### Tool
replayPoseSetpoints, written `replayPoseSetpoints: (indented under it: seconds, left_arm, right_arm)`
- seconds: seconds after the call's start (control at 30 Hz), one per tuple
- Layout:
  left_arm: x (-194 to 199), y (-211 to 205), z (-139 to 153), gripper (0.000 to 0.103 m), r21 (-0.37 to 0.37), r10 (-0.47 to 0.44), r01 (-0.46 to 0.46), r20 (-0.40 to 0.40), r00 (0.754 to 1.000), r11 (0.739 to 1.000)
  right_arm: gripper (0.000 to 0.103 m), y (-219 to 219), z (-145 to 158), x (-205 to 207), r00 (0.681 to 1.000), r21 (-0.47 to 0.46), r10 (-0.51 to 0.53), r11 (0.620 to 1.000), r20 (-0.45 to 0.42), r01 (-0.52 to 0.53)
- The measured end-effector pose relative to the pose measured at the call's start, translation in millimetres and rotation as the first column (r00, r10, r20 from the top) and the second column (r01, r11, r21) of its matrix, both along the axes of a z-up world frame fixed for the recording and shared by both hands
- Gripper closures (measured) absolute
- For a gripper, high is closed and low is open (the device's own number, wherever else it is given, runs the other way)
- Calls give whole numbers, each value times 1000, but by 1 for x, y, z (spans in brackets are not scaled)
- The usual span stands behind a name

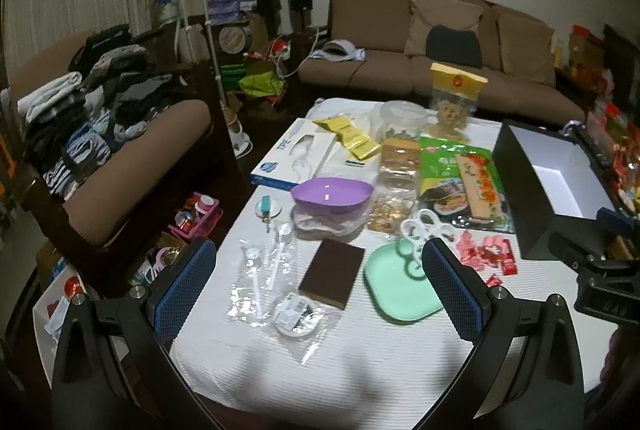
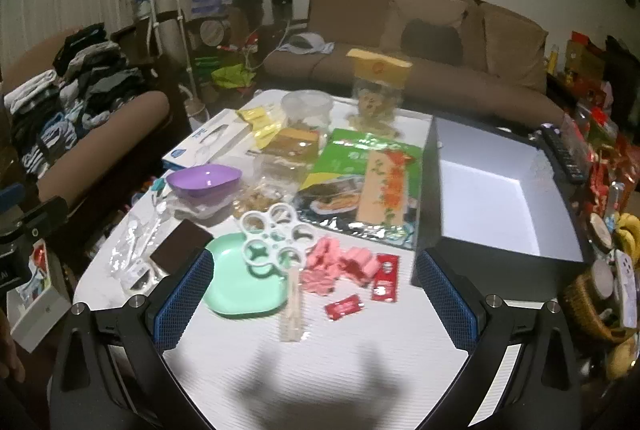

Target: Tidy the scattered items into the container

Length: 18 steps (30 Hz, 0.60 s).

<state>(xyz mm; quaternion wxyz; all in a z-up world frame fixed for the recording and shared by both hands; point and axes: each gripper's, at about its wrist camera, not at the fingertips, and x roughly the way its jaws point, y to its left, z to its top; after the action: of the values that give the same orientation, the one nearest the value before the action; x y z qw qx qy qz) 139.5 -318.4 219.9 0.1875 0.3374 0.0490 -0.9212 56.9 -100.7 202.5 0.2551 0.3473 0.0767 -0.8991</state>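
Left view: the left hand-held gripper (image 1: 320,294), spread and holding nothing, hovers over a sponge (image 1: 332,272) on the desk (image 1: 340,362); right view: the right hand-held gripper (image 2: 312,298), likewise spread, faces a green plate (image 2: 240,288) beside the empty box (image 2: 500,198), where crowding risks knocking neighbours.

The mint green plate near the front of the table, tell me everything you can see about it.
The mint green plate is a shallow, rounded-square dish with a raised rim, looks like smooth plastic, lying flat and upright on the white tablecloth. A white ring-shaped plastic piece lies across its far right corner, overlapping the rim. A brown rectangular pad lies just to its left, apart from it, and pink wrapped items lie to its right. Neither gripper touches it; both are open above the table.
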Motion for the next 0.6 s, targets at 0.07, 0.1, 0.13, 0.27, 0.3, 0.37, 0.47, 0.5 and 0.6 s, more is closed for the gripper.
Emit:
replayPoseSetpoints:
  seconds: [0.07, 0.1, 0.13, 0.27, 0.3, 0.37, 0.47, 0.5, 0.6]
  left_arm:
    - [1, -8, -2, 0, -1, 6, -6, 5, 1000, 1000]
    - [1, -13, -4, 0, -3, 9, -9, 9, 1000, 1000]
    - [2, -17, -6, 0, -5, 13, -13, 11, 1000, 1000]
    - [6, -35, -12, 0, -11, 46, -46, 25, 999, 999]
    - [8, -42, -14, 0, -5, 55, -55, 26, 998, 998]
    - [11, -53, -17, 0, 7, 73, -73, 28, 997, 997]
    - [17, -66, -22, 0, 24, 100, -101, 34, 994, 995]
    - [19, -69, -23, 0, 29, 107, -108, 35, 994, 994]
    - [25, -77, -27, 0, 38, 123, -125, 41, 992, 991]
  right_arm:
    - [0, -9, -3, 3, 1000, -5, 6, 1000, 2, -6]
    - [0, -14, -5, 4, 1000, -10, 11, 1000, 3, -11]
    - [0, -18, -6, 5, 1000, -13, 18, 1000, 10, -18]
    - [0, -35, -15, 9, 999, -3, 39, 999, 22, -39]
    - [0, -39, -18, 11, 999, 1, 45, 999, 26, -45]
    - [0, -45, -22, 13, 998, 10, 56, 998, 29, -57]
    - [0, -52, -28, 17, 997, 21, 74, 997, 32, -75]
    - [0, -53, -29, 18, 996, 23, 79, 997, 32, -79]
    - [0, -56, -32, 20, 995, 22, 88, 996, 39, -89]
